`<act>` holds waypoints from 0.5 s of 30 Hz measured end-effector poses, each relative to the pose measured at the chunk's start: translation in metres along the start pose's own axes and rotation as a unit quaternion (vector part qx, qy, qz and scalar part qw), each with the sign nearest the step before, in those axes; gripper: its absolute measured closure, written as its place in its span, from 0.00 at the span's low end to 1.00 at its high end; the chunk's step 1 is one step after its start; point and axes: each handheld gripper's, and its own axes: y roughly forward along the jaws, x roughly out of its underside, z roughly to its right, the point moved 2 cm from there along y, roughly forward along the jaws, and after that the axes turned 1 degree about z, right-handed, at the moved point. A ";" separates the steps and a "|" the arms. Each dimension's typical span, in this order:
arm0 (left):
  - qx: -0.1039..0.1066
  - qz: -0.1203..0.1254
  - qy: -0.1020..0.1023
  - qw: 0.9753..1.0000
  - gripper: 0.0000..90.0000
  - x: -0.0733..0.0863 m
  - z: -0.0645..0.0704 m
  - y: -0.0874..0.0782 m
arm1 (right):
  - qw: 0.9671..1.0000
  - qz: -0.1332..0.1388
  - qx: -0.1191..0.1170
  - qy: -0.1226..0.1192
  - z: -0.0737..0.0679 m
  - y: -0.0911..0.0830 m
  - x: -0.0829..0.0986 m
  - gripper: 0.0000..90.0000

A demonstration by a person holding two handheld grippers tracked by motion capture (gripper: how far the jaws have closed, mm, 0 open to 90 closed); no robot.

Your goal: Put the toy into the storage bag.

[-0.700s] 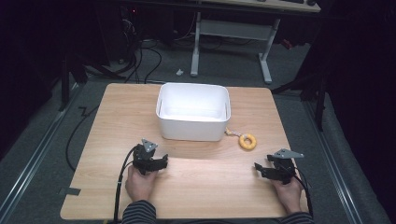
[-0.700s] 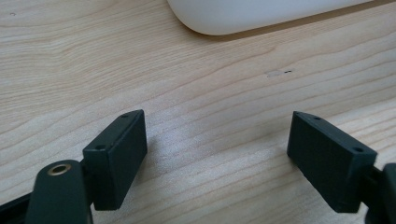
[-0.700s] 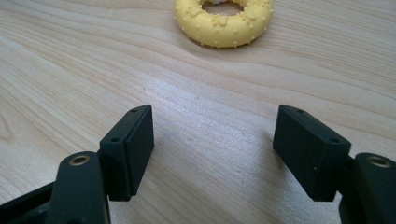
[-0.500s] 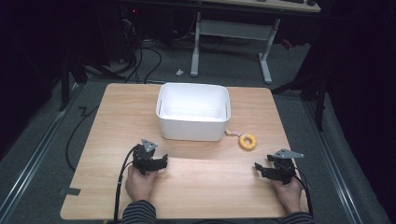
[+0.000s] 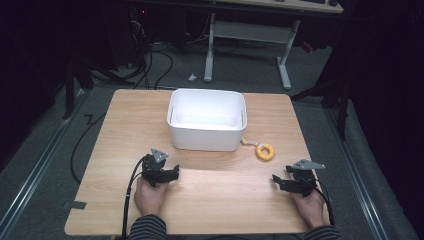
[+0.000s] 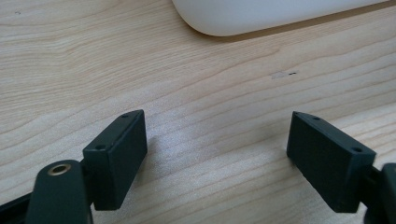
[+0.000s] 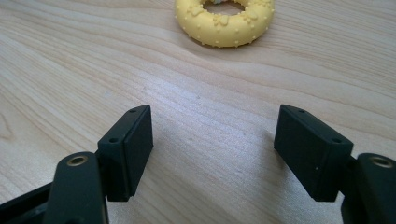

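Observation:
A yellow studded ring toy with a short rope end lies flat on the wooden table, just right of a white plastic bin. My right gripper rests low on the table near the front right, open, with bare wood between its jaws. In the right gripper view the ring lies a short way ahead of the right gripper. My left gripper sits at the front left, open and holding nothing. In the left gripper view the bin's rounded lower corner is ahead of the left gripper.
The bin stands at the table's middle rear and looks empty. Cables trail from both grippers toward the front edge. Beyond the table are grey floor, loose cables and a white desk frame.

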 end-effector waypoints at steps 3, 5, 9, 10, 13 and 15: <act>0.000 0.000 0.000 1.000 0.23 0.000 0.000 0.000 | 1.000 -0.001 -0.001 -0.002 0.000 0.000 0.000 0.32; 0.000 0.000 0.000 1.000 0.23 0.000 0.000 0.000 | 1.000 -0.003 -0.001 -0.002 0.000 0.000 0.000 0.32; 0.000 0.000 0.000 1.000 0.23 0.000 0.000 0.000 | 1.000 -0.012 -0.005 -0.010 -0.001 -0.003 0.000 0.33; 0.000 0.000 0.000 1.000 0.23 0.000 0.000 0.000 | 1.000 -0.012 -0.005 -0.010 -0.001 -0.003 0.000 0.33; 0.000 0.000 0.000 1.000 0.23 0.000 0.000 0.000 | 1.000 -0.019 0.001 0.007 0.001 -0.007 0.000 0.43; 0.000 0.000 0.000 1.000 0.23 0.000 0.000 0.000 | 0.999 -0.024 -0.007 0.028 0.004 -0.010 0.000 0.46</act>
